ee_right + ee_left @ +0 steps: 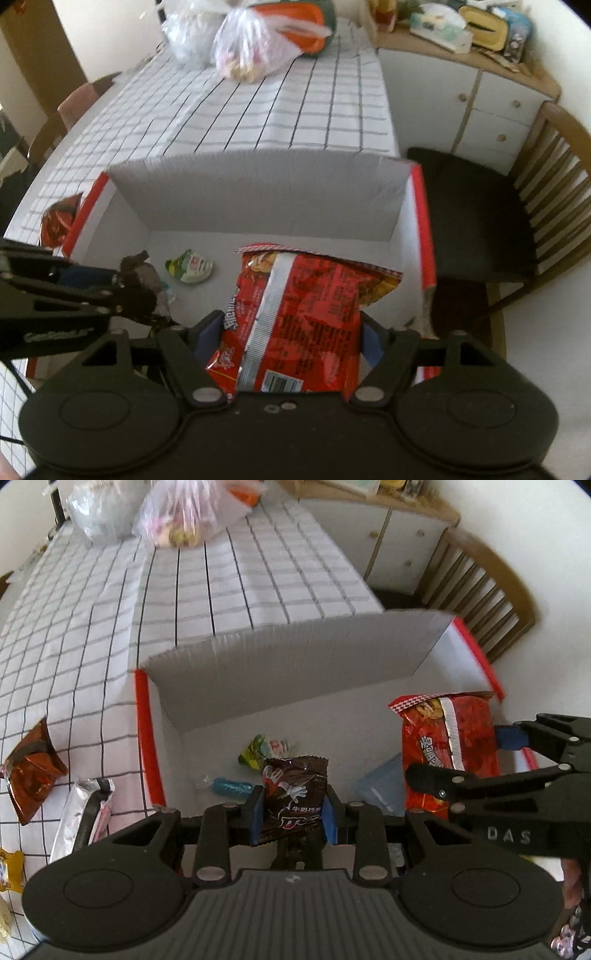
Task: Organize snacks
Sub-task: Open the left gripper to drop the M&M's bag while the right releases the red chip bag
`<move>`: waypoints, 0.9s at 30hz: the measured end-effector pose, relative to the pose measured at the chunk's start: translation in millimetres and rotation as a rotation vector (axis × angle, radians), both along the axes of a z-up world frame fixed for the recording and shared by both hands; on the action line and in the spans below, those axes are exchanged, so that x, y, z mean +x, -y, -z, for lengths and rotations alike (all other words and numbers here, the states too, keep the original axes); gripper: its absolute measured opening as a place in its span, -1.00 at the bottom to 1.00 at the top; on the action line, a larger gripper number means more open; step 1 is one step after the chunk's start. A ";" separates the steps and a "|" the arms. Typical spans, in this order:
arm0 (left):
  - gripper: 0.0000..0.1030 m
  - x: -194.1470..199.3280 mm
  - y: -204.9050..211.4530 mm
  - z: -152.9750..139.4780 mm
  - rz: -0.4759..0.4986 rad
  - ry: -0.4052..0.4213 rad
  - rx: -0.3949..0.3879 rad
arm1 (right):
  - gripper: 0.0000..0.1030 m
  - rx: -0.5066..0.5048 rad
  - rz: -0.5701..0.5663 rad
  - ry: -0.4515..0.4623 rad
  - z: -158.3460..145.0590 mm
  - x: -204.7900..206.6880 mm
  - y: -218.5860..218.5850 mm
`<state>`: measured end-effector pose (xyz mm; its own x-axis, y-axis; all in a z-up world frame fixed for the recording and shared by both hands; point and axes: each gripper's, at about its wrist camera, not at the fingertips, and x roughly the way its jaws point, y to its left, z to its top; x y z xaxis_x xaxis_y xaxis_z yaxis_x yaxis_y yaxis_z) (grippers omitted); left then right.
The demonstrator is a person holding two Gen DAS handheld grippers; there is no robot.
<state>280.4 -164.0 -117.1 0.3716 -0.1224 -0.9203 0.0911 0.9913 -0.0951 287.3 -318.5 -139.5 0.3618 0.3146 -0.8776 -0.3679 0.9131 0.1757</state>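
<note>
The left gripper [294, 814] is clamped on a dark brown chocolate snack packet [293, 797], which stands upright between its blue pads with its crimped top edge above them; white Chinese characters and a cartoon gloved hand show on its front. The right gripper [290, 341] is closed on a big red snack bag [303, 314], back side up, with a silver seam strip, small print, a barcode near the gripper body and a red-and-white checked top edge. Both packs hang over the open white cardboard box [295, 672] with red rims.

On the box floor lie a green-and-white small packet [190, 270] and, seen only from the left wrist, a teal wrapped candy [232, 786] and a clear blue plastic bag [382, 786]. The left wrist view also shows "DAS" on the right gripper's body, and, outside the box on the checked tablecloth [92, 635], an orange-brown foil packet [31, 771], a silver packet [86, 812] and a yellow packet [11, 871]. The right wrist view alone shows a black-seated wooden chair [476, 210] beside the box.

Farther off, filled plastic bags [255, 48] sit at the table's far end, beside a white cabinet [491, 103].
</note>
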 end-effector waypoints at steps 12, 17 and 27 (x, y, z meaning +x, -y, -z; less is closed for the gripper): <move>-0.40 10.7 4.5 23.9 -0.009 -0.098 0.031 | 0.39 -0.036 -0.048 0.012 4.3 0.8 -6.2; -0.40 6.8 4.7 23.4 -0.020 -0.082 0.016 | 0.41 -0.033 -0.067 0.021 3.1 -1.8 -7.6; -0.06 -15.3 -3.5 3.3 -0.041 -0.004 -0.011 | 0.55 -0.020 -0.081 0.061 -12.5 -21.3 -6.4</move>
<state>265.0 -160.5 -120.4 0.3725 -0.1174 -0.9206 0.0499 0.9931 -0.1065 266.0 -312.1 -127.1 0.3886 0.3279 -0.8611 -0.4499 0.8831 0.1332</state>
